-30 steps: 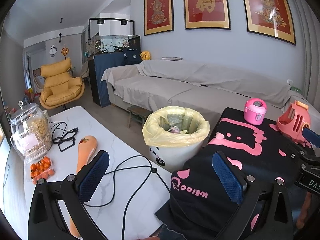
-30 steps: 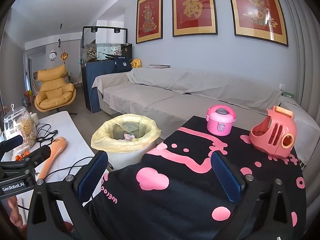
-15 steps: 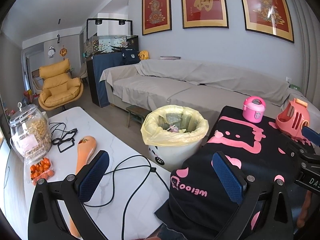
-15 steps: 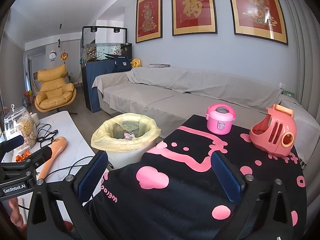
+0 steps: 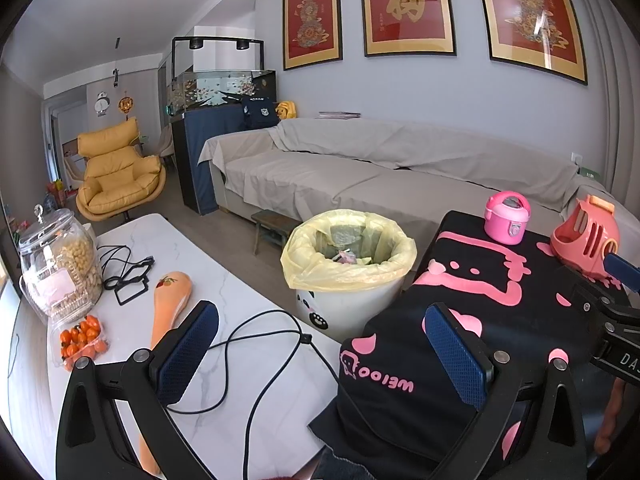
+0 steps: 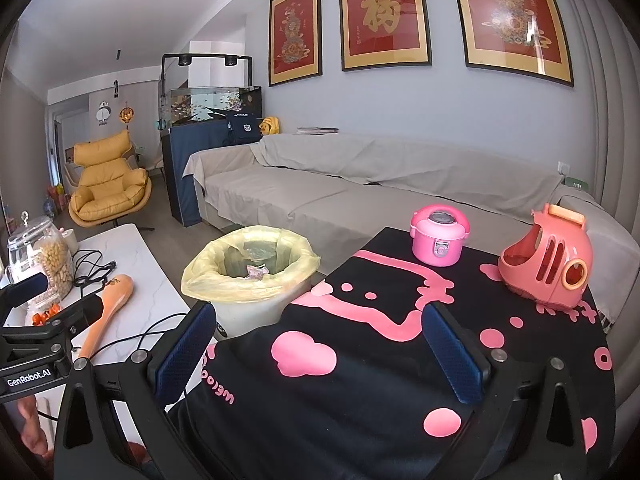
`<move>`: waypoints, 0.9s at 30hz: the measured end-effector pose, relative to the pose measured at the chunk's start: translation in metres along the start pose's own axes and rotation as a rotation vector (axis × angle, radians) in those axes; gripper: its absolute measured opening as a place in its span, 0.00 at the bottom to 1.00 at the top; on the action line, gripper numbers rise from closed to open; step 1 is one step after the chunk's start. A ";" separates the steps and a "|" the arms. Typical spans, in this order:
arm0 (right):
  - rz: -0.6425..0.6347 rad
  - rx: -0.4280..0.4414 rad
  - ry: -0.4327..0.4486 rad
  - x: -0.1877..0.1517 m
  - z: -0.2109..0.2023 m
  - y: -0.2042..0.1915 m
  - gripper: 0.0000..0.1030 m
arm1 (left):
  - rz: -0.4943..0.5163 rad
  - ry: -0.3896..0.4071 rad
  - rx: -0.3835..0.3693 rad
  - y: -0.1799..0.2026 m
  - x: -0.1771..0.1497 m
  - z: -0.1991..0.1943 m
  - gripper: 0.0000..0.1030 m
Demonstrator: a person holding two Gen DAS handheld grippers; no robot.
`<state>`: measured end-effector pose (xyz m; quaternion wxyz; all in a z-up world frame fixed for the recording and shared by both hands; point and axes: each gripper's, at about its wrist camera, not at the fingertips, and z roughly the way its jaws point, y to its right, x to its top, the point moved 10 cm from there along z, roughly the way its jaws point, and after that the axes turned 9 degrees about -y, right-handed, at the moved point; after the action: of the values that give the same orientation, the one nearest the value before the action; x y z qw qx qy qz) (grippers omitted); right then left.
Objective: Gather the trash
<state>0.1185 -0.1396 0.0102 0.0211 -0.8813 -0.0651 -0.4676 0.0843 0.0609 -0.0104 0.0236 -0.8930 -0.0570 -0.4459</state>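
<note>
In a living room, between a white marble-topped table (image 5: 224,280) and a black cloth with pink cartoon prints (image 6: 360,360), stood the white plastic bin with a yellow bag liner (image 5: 348,256), a few crumpled scraps of trash (image 6: 256,270) already lying at its bottom. The left gripper (image 5: 320,356) and the right gripper (image 6: 316,354) hung above the near edge, the jaws of each spread wide and holding nothing. The scraps looked light, soft and easily crushed, best pinched at a raised fold; the thin liner seemed likely to slip or tear, and would probably be safest gathered at its rolled rim.
</note>
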 end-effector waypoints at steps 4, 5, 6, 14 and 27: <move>0.000 -0.001 -0.001 -0.001 0.000 0.000 0.99 | 0.002 -0.003 -0.002 0.000 0.000 0.000 0.99; 0.001 -0.002 -0.001 -0.002 0.000 0.000 0.99 | 0.002 -0.003 -0.004 0.001 0.000 0.000 0.99; 0.001 -0.001 0.000 -0.002 -0.001 0.000 0.99 | 0.002 -0.003 -0.004 0.001 0.000 0.000 0.99; 0.001 0.000 -0.001 -0.002 0.000 0.000 0.99 | 0.003 -0.003 -0.007 0.000 0.000 0.001 0.99; 0.001 0.002 -0.003 -0.004 -0.001 -0.002 0.99 | 0.004 -0.005 -0.007 0.000 0.000 0.001 0.99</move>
<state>0.1152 -0.1383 0.0072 0.0222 -0.8821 -0.0653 -0.4661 0.0852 0.0612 -0.0112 0.0215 -0.8942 -0.0536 -0.4438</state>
